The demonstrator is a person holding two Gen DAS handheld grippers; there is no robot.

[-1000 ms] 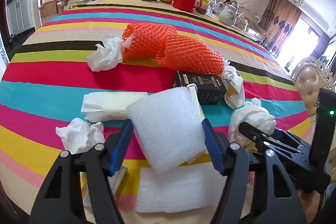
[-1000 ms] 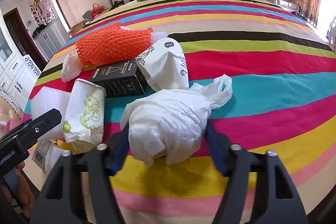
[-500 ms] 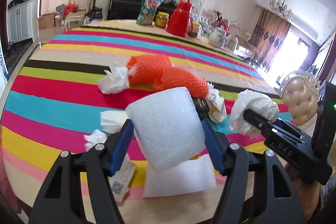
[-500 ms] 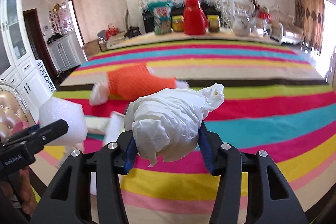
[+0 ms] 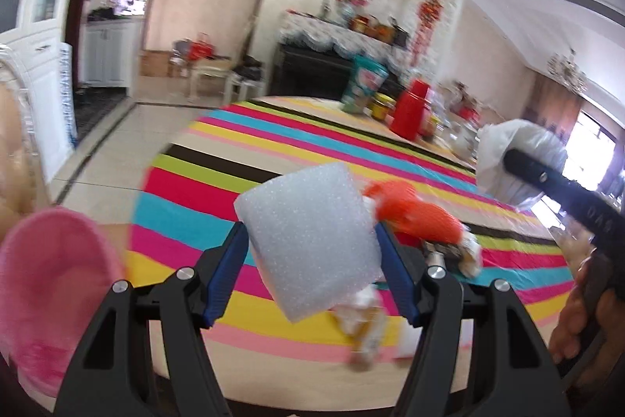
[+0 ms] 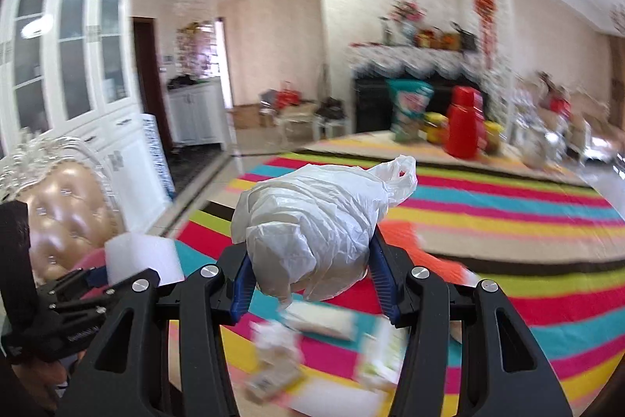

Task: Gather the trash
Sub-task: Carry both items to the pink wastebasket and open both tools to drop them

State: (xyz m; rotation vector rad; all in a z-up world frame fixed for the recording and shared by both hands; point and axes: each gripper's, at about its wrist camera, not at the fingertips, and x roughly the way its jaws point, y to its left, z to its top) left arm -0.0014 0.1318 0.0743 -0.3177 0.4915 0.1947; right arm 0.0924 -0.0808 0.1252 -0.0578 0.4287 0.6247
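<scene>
In the left wrist view, the left gripper (image 5: 310, 245) is clamping a white foam roll (image 5: 312, 241) between its blue pads, above the near edge of the striped tablecloth (image 5: 273, 159), with a pink bin (image 5: 50, 284) sitting at near left. In the right wrist view, the right gripper (image 6: 308, 253) is squeezing a crumpled white plastic bag (image 6: 312, 221), above blurred litter lying on the cloth.

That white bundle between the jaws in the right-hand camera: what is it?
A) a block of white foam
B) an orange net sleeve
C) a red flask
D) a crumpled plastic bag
D: the right gripper is shut on a crumpled plastic bag, wrinkled, shiny and knotted, with a loop handle sticking out at its top.
</scene>
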